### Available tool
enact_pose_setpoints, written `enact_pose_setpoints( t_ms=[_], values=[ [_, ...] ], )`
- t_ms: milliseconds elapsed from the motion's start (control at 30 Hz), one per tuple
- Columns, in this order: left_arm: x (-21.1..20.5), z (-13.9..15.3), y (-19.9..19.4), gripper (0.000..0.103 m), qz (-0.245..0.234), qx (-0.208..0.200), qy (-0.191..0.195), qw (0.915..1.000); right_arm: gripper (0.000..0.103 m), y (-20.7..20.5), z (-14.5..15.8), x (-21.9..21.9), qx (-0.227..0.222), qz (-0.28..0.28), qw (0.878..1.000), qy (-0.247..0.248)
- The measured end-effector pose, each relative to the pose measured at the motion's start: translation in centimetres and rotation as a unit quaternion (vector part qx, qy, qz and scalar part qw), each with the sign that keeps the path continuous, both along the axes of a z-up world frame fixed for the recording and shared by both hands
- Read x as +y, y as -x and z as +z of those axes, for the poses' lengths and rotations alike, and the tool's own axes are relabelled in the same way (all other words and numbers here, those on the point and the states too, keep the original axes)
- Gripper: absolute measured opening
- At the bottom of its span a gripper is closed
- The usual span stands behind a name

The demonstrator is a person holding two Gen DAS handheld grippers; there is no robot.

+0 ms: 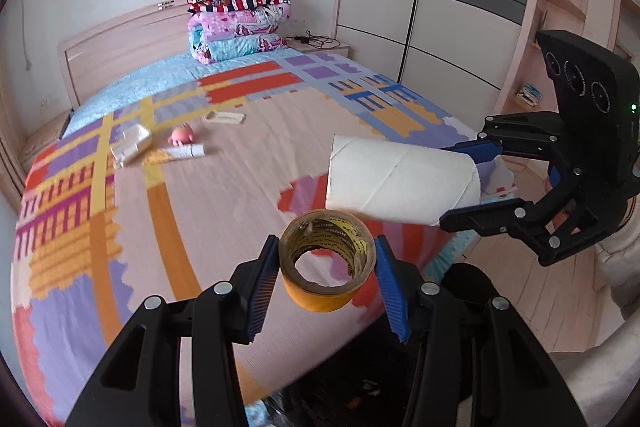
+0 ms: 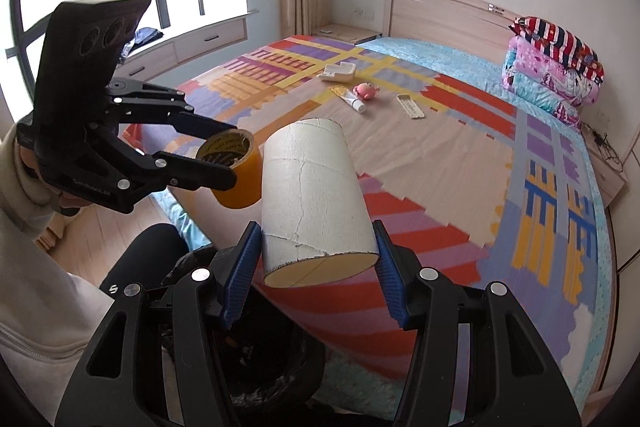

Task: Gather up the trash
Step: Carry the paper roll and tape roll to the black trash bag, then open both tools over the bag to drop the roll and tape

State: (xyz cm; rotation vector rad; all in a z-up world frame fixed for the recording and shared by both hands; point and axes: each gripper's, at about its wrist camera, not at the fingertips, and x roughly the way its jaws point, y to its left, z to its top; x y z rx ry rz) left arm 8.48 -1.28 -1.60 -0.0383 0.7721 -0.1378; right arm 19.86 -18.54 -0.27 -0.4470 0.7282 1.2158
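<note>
Nearest, the left gripper (image 1: 326,267) clamps a yellow tape roll (image 1: 326,269) between its blue pads, held above the foot of the bed (image 1: 224,195). Just beside it the right gripper (image 2: 316,259) grips a white cardboard tube (image 2: 314,199). Farther up the bedspread lie a tube of cream (image 2: 354,101), a pink toy (image 2: 366,91) and a white box (image 2: 338,71).

We note a roll of tape (image 1: 326,261) with a glossy orange-yellow outside and a dull brown card core. The paper tube (image 2: 316,199) is matt white card, its skin cracked and peeling. Both grippers' pads (image 2: 240,275) look like ribbed blue plastic on smooth black plastic arms with bright metal rivets. The bed cover (image 1: 224,195) is matt woven cloth; the headboard (image 2: 440,13) is pale, slightly shiny wood.
</note>
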Motion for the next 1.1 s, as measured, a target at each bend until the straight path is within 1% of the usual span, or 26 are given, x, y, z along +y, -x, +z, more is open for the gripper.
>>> enact_pose_setpoints(
  t_ms=[67, 200, 300, 433, 533, 700, 800, 967, 1100],
  values=[
    [-0.4, -0.4, 0.8, 0.046, -0.005, 0.002, 0.003, 1.0000, 0.055, 0.5, -0.4, -0.3, 0.009, -0.001, 1.000, -0.002],
    [-1.4, -1.9, 1.8, 0.046, -0.013, 0.010, -0.005, 0.9999, 0.055, 1.8, -1.7, -0.6, 0.022, 0.004, 1.000, 0.004],
    [-2.0, -3.4, 2.8, 0.046, -0.019, 0.019, 0.006, 0.9996, 0.055, 2.7, -2.8, -0.8, 0.029, 0.005, 1.000, 0.009],
    [-2.4, -5.6, 3.9, 0.046, -0.031, 0.032, 0.019, 0.9988, 0.055, 4.1, -3.7, -1.4, 0.029, 0.005, 0.999, 0.015],
    [-2.6, -7.2, 4.6, 0.046, -0.038, 0.046, 0.024, 0.9979, 0.055, 4.7, -4.9, -2.1, 0.037, -0.004, 0.999, 0.022],
    [-2.7, -9.7, 5.7, 0.046, -0.037, 0.074, 0.029, 0.9962, 0.055, 5.6, -7.6, -3.3, 0.063, -0.021, 0.997, 0.040],
    [-2.5, -11.4, 5.8, 0.046, -0.031, 0.093, 0.031, 0.9947, 0.055, 5.8, -9.1, -3.9, 0.093, -0.038, 0.994, 0.041],
    [-2.4, -13.9, 5.4, 0.046, -0.031, 0.119, 0.029, 0.9920, 0.055, 6.6, -11.7, -3.9, 0.109, -0.043, 0.991, 0.062],
    [-2.2, -16.1, 4.9, 0.046, -0.021, 0.143, 0.049, 0.9882, 0.055, 6.7, -14.2, -3.5, 0.123, -0.046, 0.987, 0.090]
  ],
)
